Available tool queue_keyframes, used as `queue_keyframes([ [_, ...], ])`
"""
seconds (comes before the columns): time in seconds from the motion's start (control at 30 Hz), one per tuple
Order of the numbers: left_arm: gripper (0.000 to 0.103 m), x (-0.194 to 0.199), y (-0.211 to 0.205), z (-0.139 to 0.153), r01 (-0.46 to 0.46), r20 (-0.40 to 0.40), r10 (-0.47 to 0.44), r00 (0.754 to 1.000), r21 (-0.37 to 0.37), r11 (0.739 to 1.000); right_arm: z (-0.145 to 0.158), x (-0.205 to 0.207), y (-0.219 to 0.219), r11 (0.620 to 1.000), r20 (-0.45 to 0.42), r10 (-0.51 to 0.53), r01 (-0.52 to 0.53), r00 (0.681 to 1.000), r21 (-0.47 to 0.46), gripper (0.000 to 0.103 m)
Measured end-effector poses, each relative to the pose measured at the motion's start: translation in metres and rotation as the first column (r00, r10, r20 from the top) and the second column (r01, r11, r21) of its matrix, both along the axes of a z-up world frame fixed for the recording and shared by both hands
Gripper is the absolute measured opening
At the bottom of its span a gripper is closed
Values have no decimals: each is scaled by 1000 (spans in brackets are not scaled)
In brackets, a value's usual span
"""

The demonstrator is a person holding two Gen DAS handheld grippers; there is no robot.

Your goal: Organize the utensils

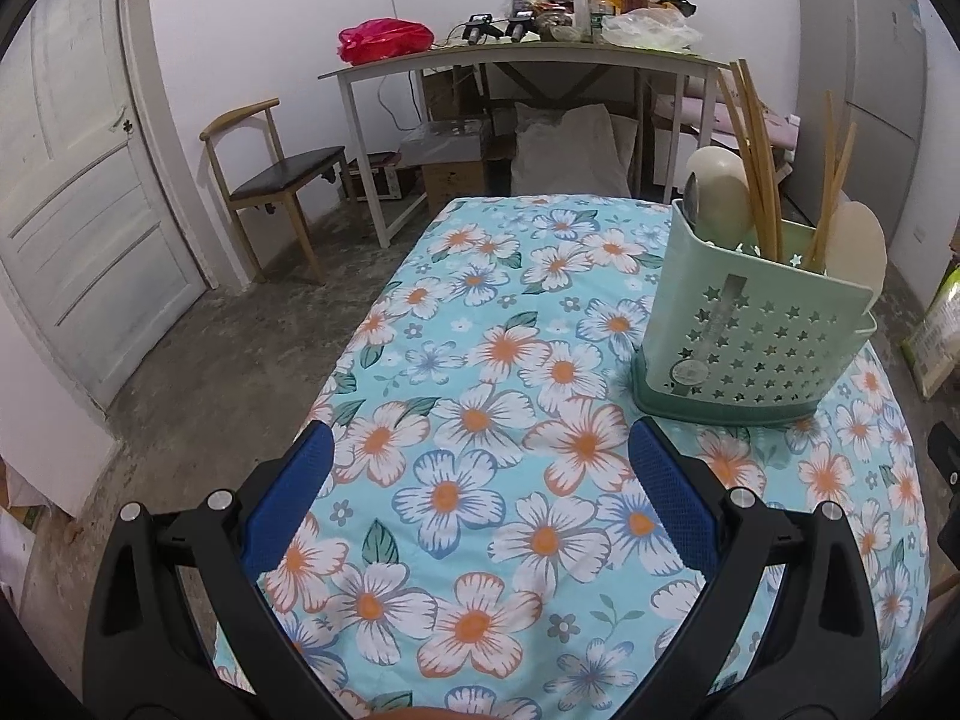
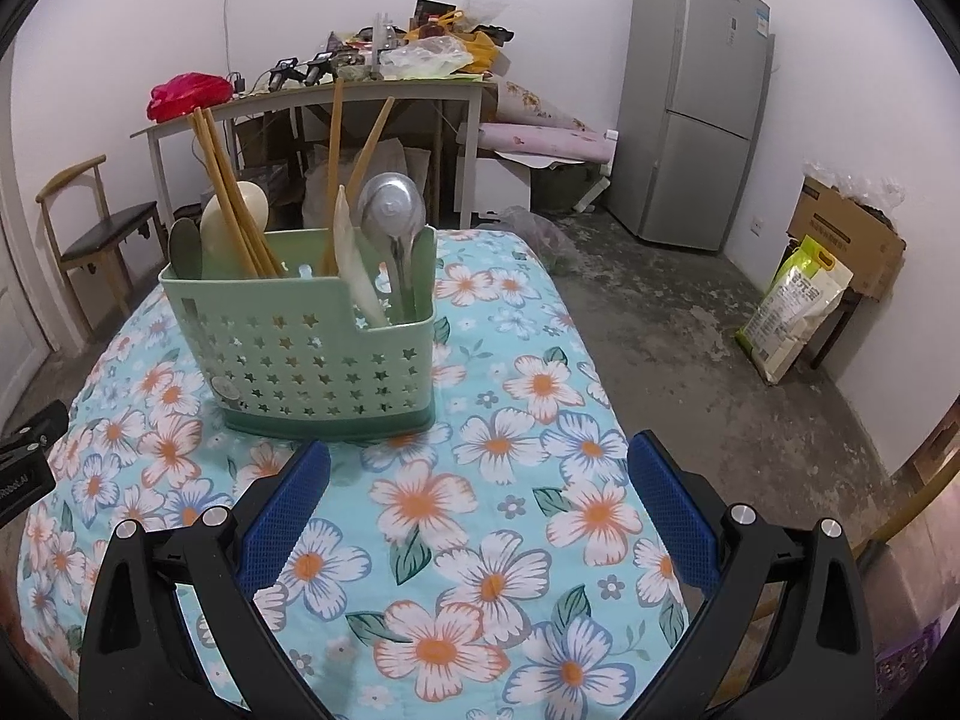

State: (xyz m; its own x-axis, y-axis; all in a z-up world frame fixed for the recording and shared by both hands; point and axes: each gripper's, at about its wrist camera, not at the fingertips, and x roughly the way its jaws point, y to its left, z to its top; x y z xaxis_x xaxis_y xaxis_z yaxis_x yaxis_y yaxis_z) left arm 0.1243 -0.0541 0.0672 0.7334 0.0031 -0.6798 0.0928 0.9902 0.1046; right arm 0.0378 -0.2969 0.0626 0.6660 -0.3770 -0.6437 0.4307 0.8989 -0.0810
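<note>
Both claws are spread wide with nothing between the blue pads, the left gripper [image 1: 480, 468] and right gripper [image 2: 479, 480] just hanging over the flowered tablecloth [image 2: 498, 570]. The green holder [image 2: 312, 354] stands upright on the cloth, near the right gripper. It's packed with chopsticks [image 2: 231, 198], a metal ladle [image 2: 393, 210] and pale spoons [image 1: 717, 192].

A plain room in a home, used for eating and for storage.

A table with a flowered cloth [image 2: 480, 540] carries a green utensil holder [image 2: 312, 354] near its far edge. Behind stand a grey fridge [image 2: 696, 108], a wooden chair [image 1: 270, 180], a white panel door [image 1: 78, 210] and a cluttered side table [image 1: 510, 57]. A cardboard box [image 2: 852, 234] and a rice bag [image 2: 792, 306] rest on the bare concrete floor [image 2: 690, 330].
</note>
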Motion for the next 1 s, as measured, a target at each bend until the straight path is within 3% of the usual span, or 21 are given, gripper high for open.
queue_keyframes([
  [1.0,95,1,0,0,6,-6,-6,1000,-6,1000,3,2,10,1000,-6,28,-28,1000,-10,97],
])
